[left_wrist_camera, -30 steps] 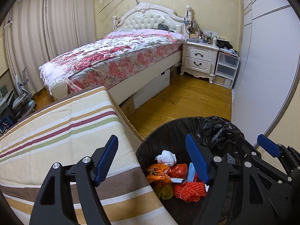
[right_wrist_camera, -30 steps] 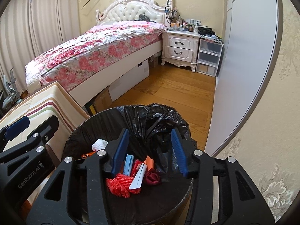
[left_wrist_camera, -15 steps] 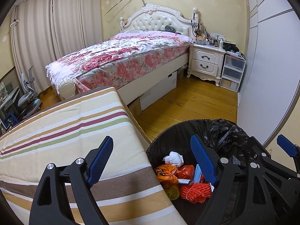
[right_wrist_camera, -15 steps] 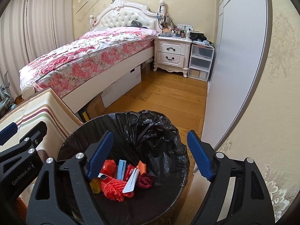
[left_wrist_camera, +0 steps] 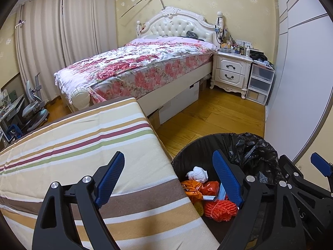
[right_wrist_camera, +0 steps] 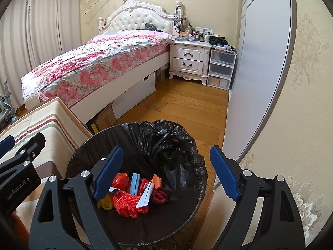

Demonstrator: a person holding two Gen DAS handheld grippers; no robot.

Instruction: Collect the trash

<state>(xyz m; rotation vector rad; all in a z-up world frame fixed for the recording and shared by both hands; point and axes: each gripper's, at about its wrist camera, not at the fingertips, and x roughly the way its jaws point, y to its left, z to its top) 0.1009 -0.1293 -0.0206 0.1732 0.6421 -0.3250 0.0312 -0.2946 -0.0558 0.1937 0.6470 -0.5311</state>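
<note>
A round bin with a black liner (right_wrist_camera: 166,143) stands on the wood floor beside the striped table; in the left wrist view its liner (left_wrist_camera: 249,152) shows at lower right. Inside lie an orange net bundle (right_wrist_camera: 127,204), a white paper slip (right_wrist_camera: 145,195), a dark red wad (right_wrist_camera: 160,195) and a white crumpled tissue (left_wrist_camera: 197,174). My right gripper (right_wrist_camera: 166,173) is open and empty above the bin. My left gripper (left_wrist_camera: 169,177) is open and empty over the table's edge, next to the bin.
A table with a striped cloth (left_wrist_camera: 72,145) is at the left. A bed with a floral cover (left_wrist_camera: 133,68), a white nightstand (left_wrist_camera: 231,73) and plastic drawers (left_wrist_camera: 260,83) stand beyond. A grey wardrobe door (right_wrist_camera: 256,66) runs along the right.
My right gripper has opened wide above the bin and pulled back upward. My left gripper has risen slightly and stays open. The white paper slip lies in the bin.
</note>
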